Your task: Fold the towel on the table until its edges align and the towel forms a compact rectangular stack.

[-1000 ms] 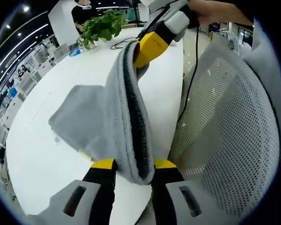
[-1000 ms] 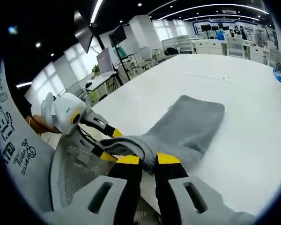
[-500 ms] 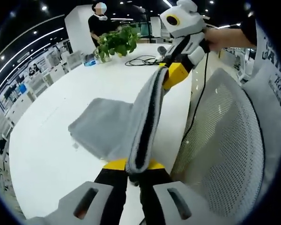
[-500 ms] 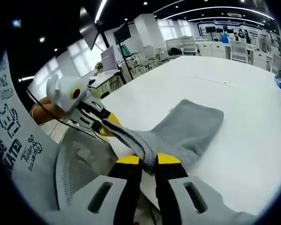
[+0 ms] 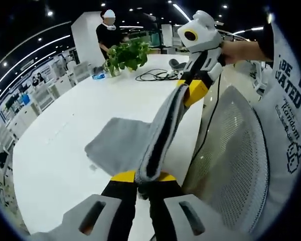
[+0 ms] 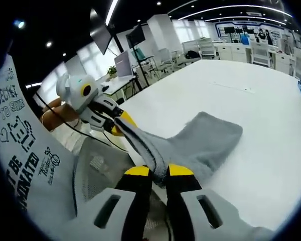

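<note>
Tongs first: our left tongs (image 5: 143, 176) are clenched on one corner of the grey towel (image 5: 121, 145), and our right tongs (image 6: 158, 170) are clenched on the other corner of the same edge, so we hold that edge stretched taut in the air between them. In the left gripper view the right tongs (image 5: 194, 92) appear at the far end of the raised edge; in the right gripper view the left tongs (image 6: 121, 124) appear likewise.

From largest down: the desk (image 5: 55, 150) is a broad, smooth white oval slab. Beside its near rim stands a chair with a perforated mesh back (image 5: 231, 150). The towel is thick, soft terry, grey with a darker band showing along the lifted fold; its far part lies flat on the desk near the rim while the near part rises to our tongs. A leafy green plant (image 5: 125, 52) and a black cable (image 5: 153, 76) sit further along the desk.

We judge the fold is in mid-course: the towel looks already doubled at least once, the lifted edge is not yet laid over the resting part, and alignment and flattening into a compact rectangle remain.
</note>
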The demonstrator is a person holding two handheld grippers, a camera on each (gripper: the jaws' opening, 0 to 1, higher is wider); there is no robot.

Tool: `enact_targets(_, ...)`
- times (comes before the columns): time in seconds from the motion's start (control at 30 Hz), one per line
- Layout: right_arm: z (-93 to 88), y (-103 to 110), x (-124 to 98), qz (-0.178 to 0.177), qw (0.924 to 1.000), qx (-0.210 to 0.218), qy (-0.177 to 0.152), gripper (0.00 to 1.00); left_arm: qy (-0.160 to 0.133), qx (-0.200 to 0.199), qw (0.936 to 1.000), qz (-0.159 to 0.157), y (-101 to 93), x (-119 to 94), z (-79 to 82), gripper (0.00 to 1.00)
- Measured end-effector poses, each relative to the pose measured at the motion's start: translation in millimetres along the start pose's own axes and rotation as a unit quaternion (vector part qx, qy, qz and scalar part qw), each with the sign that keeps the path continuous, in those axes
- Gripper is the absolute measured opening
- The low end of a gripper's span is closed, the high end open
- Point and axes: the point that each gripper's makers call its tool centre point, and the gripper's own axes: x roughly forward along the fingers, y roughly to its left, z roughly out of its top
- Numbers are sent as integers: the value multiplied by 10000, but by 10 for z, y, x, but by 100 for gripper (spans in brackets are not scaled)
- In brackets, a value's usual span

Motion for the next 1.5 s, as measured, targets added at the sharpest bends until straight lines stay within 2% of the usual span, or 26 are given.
enact_targets(0.27, 36, 141, -95, 100, 9998, -84, 145, 9, -131, -200, 9996, -132, -38, -94, 50, 8)
enact_targets(0.43, 84, 94, -82, 104, 9999, -54, 97, 9, -248, -345, 9989, -184, 21, -71, 78, 8)
enact_targets(0.67, 213, -128, -54, -3, 9999, 129, -94, 9, -403, -543, 9975, -216, 166, -8, 190, 8)
enact_targets(0.93, 332, -389, -79, -154, 9995, 221, -139, 9, -494, -505, 9972, -231, 335, 118, 373, 8)
enact_targets(1.1, 431, -573, -52, -150, 9987, 418, -253, 9, -702, -865, 9935, -240, 518, 220, 450, 8)
enact_targets(1.17, 448, -657, -15, -102, 9961, 819, -309, 9, -779, -1017, 9914, -249, 565, 262, 461, 8)
enact_targets(1.33, 498, -865, 46, -109, 9938, 1035, -388, 9, -952, -1358, 9858, -253, 691, 379, 492, 8)
enact_targets(1.5, 505, -1051, 146, -164, 9925, 1152, -362, 10, -1004, -1643, 9811, -181, 806, 546, 464, 8)
